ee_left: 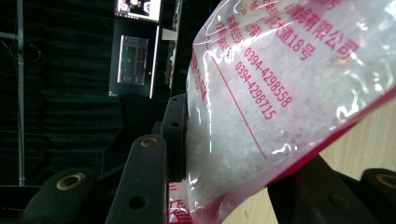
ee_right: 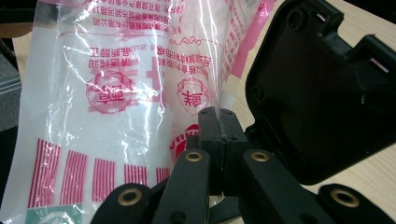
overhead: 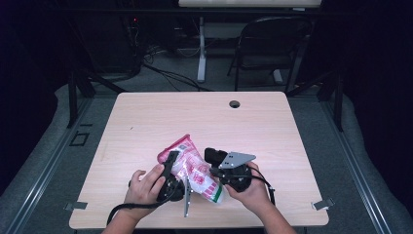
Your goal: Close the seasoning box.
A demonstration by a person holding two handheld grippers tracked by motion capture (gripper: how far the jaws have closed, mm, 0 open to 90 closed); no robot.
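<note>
My left tongs [overhead: 171,165] pinched the bag [overhead: 192,170] of white grains across its body, and my right tongs [overhead: 214,158] were pressed together on a fold of its film. The bag hung between them, over the near part of the surface [overhead: 204,117]. Beyond stood a chair [overhead: 270,41].

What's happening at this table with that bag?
A person sitting at the light wooden table holds a black two-jaw tool in each hand and works a clear plastic bag with pink print, full of white grains, between them. The left tongs are clamped around the body of the bag. The right tongs are pinched shut, apparently on a thin edge of the bag's film. The bag is tilted, near the table's front edge.
</note>
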